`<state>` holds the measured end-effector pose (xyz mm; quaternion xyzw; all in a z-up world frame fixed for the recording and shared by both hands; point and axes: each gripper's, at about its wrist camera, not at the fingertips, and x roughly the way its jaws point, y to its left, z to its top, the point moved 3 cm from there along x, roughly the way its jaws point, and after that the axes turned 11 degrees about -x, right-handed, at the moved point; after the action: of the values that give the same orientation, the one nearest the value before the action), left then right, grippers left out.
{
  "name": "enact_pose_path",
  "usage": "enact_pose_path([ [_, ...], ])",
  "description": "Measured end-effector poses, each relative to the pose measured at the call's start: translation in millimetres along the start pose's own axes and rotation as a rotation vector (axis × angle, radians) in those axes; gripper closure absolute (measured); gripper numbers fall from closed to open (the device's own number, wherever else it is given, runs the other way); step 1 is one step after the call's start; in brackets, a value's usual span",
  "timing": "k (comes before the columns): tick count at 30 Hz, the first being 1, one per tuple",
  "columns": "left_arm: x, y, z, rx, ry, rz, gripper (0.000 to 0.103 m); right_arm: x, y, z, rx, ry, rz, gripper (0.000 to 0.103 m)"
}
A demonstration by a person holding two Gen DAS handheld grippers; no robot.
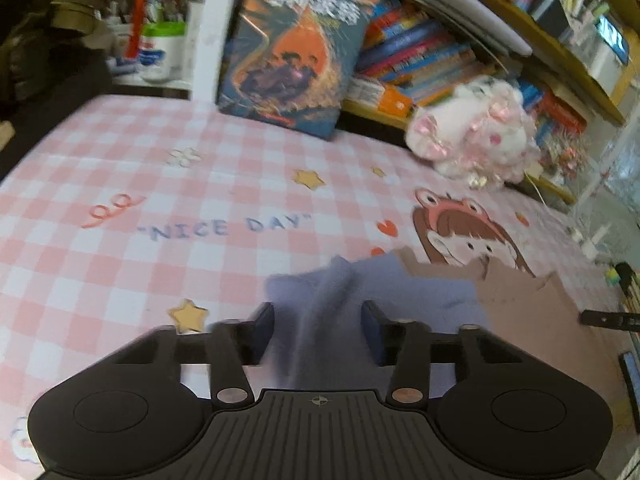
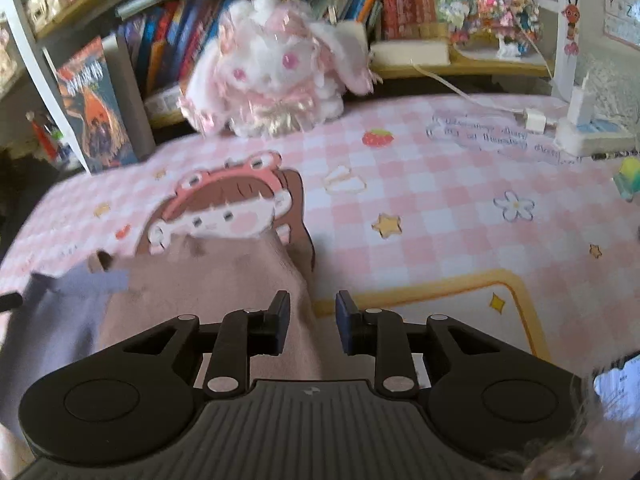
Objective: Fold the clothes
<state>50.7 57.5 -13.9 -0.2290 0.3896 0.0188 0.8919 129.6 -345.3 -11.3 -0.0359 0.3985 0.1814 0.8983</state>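
Note:
A small garment lies on the pink checked mat (image 1: 120,168), half lavender-blue (image 1: 420,292) and half dusty pink (image 1: 532,316). My left gripper (image 1: 318,328) is open, its jaws on either side of a raised ridge of the lavender cloth without pinching it. In the right wrist view the pink half (image 2: 208,288) and the lavender half (image 2: 60,312) lie at lower left. My right gripper (image 2: 312,320) is open over the right edge of the pink cloth, which runs between the jaws.
A white and pink plush bunny (image 2: 276,68) sits at the mat's far edge before a bookshelf (image 1: 440,52). A large picture book (image 1: 296,48) leans upright. A charger and power strip (image 2: 580,128) lie at far right. A phone (image 2: 620,392) is at lower right.

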Motion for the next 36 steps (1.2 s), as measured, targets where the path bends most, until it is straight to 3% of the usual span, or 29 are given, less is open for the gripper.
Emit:
enact_pose_path([
  [2,-12.4,-6.2,0.9,-0.019,-0.037,-0.058,0.099,2.7,-0.1,-3.2,-0.001,0.007,-0.005,0.095],
  [4,-21.9,-7.7,1.9,-0.044,-0.068,-0.097,0.099,5.5,-0.2,-6.5,-0.001,0.014,-0.011,0.096],
  [11,8.6,24.0,-3.9,-0.115,0.018,0.053,0.095,13.9,-0.8,-15.4,-0.008,0.037,-0.023,0.098],
  [14,9.2,20.1,-5.2,-0.091,0.011,0.091,0.09,16.3,-1.4,-14.3,-0.02,0.049,-0.03,0.098],
  [15,5.1,18.2,-5.5,-0.083,0.001,0.104,0.088,16.2,-1.4,-14.1,-0.023,0.049,-0.03,0.097],
  [17,-7.5,15.6,-5.5,-0.069,-0.034,0.135,0.069,13.1,-1.7,-12.7,-0.025,0.041,-0.028,0.097],
  [20,-32.7,14.0,-6.9,-0.074,-0.099,0.149,0.058,1.2,-3.0,-10.3,-0.017,0.009,-0.01,0.096],
  [22,-45.8,14.0,-11.3,-0.093,-0.121,0.151,0.057,-5.4,-2.7,-12.3,-0.027,0.003,0.005,0.093],
  [26,-67.4,13.1,-24.8,-0.137,-0.149,0.161,0.057,-18.8,-2.0,-16.1,-0.047,-0.01,0.035,0.078],
  [32,-87.0,3.9,-57.8,-0.203,-0.157,0.185,0.055,-32.2,-0.5,-27.2,-0.081,-0.003,0.076,0.068],
  [36,-95.8,-1.0,-77.9,-0.239,-0.155,0.214,0.052,-32.3,-2.6,-38.4,-0.102,0.026,0.085,0.067],
])
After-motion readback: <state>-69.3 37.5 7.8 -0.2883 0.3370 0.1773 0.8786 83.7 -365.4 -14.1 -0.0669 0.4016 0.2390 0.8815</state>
